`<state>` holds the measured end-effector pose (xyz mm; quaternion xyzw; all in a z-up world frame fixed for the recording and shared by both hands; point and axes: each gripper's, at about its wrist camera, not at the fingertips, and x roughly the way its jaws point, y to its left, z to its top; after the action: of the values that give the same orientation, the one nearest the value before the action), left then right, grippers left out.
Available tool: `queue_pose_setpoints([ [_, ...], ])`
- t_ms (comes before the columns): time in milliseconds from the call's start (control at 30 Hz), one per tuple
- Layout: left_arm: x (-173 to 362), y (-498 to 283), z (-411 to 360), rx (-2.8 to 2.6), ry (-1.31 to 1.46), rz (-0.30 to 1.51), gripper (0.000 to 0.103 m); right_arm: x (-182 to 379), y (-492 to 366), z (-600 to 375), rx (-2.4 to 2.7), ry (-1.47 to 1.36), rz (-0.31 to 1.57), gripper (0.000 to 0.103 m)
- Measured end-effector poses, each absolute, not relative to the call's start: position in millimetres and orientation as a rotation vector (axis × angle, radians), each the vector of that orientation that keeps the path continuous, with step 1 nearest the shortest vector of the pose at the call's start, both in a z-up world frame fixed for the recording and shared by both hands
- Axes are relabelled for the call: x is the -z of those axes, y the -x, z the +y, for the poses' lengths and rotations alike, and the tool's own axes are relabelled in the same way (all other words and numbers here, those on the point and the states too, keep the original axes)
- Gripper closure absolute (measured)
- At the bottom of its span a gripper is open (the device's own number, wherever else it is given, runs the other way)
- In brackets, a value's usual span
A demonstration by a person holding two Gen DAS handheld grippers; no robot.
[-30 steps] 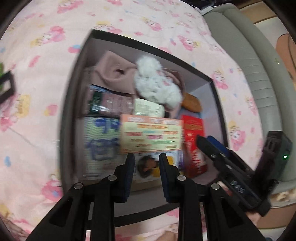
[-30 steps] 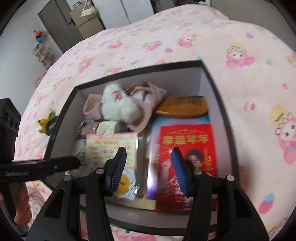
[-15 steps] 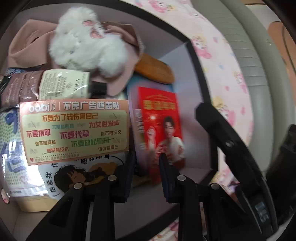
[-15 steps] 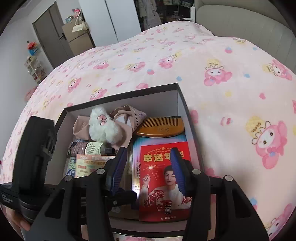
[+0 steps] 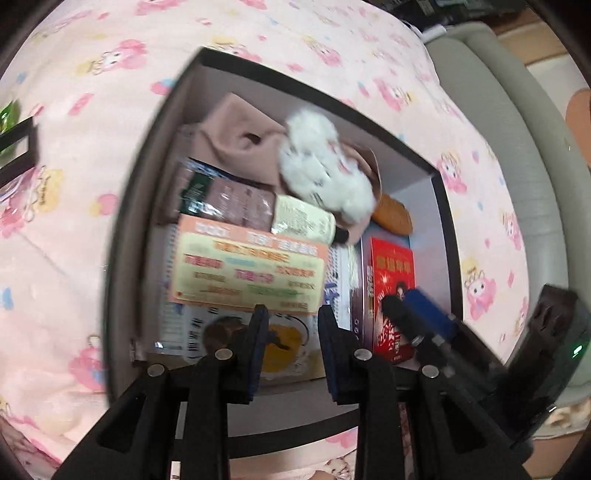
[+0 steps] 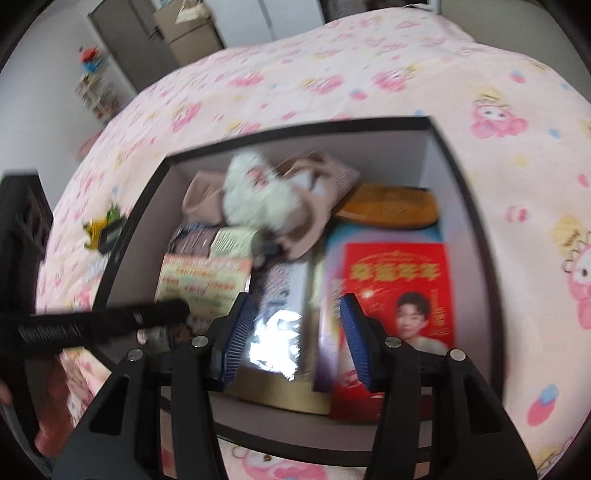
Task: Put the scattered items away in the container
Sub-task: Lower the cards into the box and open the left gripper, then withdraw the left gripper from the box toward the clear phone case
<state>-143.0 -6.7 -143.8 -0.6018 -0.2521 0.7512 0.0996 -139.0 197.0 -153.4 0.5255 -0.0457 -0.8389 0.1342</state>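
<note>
A dark-rimmed box (image 5: 125, 221) sits on the pink bed cover and holds several items. Among them are a white plush (image 5: 325, 173) on pink cloth (image 5: 236, 144), an orange sticker card (image 5: 251, 273), a red booklet (image 5: 391, 280) and a wooden comb (image 5: 393, 218). My left gripper (image 5: 293, 321) hovers over the box's near side, open, nothing between its fingers. My right gripper (image 6: 295, 314) is open over the box (image 6: 295, 125), between a shiny packet (image 6: 277, 332) and the red booklet (image 6: 399, 291). A small yellow-green item (image 6: 98, 225) lies on the bed outside the box.
The pink patterned bed cover (image 6: 332, 66) spreads all around the box. A grey padded edge (image 5: 517, 147) runs along the right. A black frame-like object (image 5: 18, 151) lies at the far left. Cupboards and boxes (image 6: 184, 33) stand beyond the bed.
The left gripper dipped close into the box half a second ago and has pulled back out above it. The right gripper has come closer over the box's near side.
</note>
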Motion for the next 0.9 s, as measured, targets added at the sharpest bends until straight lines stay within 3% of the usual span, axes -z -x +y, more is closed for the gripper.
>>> queue_pose_setpoints([
  [167, 130, 127, -23, -2.283, 1.743, -0.706, 0.079, 164, 138, 174, 2.397, -1.559, -0.028, 0.044],
  [900, 133, 127, -35, -2.277, 1.711, -0.716, 0.079, 180, 144, 143, 2.162, -1.597, -0.103, 0.044],
])
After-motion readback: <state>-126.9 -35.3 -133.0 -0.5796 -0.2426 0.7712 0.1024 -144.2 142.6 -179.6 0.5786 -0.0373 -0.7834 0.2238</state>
